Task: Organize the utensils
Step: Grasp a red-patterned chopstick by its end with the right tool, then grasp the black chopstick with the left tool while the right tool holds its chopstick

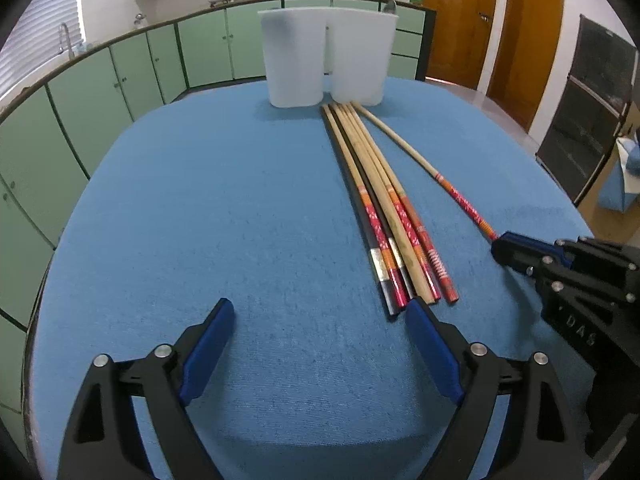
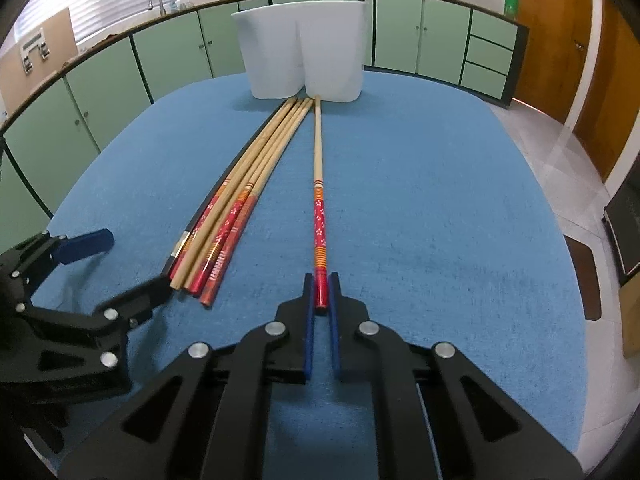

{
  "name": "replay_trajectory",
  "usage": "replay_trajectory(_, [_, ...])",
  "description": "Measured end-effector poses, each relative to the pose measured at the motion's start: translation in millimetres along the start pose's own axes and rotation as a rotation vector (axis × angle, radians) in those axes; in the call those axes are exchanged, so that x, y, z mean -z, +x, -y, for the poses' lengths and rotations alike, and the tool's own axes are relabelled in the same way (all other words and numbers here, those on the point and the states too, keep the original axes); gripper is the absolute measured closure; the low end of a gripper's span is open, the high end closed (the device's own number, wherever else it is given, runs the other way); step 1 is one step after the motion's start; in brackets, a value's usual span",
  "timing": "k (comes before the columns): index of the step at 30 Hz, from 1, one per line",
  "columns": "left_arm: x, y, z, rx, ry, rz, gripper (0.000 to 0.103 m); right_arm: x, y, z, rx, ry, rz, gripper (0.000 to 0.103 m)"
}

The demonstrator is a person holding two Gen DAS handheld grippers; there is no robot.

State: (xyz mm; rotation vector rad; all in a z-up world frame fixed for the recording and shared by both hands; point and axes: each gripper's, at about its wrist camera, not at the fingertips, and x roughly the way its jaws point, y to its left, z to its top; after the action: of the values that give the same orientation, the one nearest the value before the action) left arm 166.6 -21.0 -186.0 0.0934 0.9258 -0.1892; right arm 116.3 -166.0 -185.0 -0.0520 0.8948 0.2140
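A bundle of several chopsticks with red and orange patterned ends lies on the blue table, tips toward a white two-compartment holder. The bundle and holder also show in the right wrist view. One separate chopstick lies to the right of the bundle. My right gripper is shut on its red end, still resting on the table. It shows in the left wrist view too. My left gripper is open and empty, its right finger beside the bundle's near ends.
The blue cloth table is bordered by green cabinets at left and back. A utensil handle sticks out of the holder's right compartment. Wooden doors stand at the right.
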Motion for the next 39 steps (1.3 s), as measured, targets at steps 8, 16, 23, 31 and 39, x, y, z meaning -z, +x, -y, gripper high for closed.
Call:
replay_trajectory(8, [1.3,-1.7,-18.7,-0.046,-0.032,-0.001,0.014,3.2,-2.2,2.3,-0.010,0.007,0.002,0.097])
replay_trajectory(16, [1.2,-1.5,-25.1,-0.053,-0.046,-0.001,0.016,3.4,-2.0,1.6,-0.006,0.000,0.002,0.096])
replay_trajectory(23, [-4.2,-1.0,-15.8,-0.003,-0.026,0.027,0.056,3.3,-2.0,2.6,-0.017,0.008,0.003,0.097])
replay_trajectory(31, [-5.5,-0.3,0.3,0.028,0.006,0.035,0.096,4.4,-5.0,5.3,-0.023,0.012,0.011,0.098])
replay_trajectory(39, [-9.6,-28.1,-8.0,0.034,-0.022,0.099,0.096,-4.8,-29.9,12.4,-0.032,0.021,0.082,0.098])
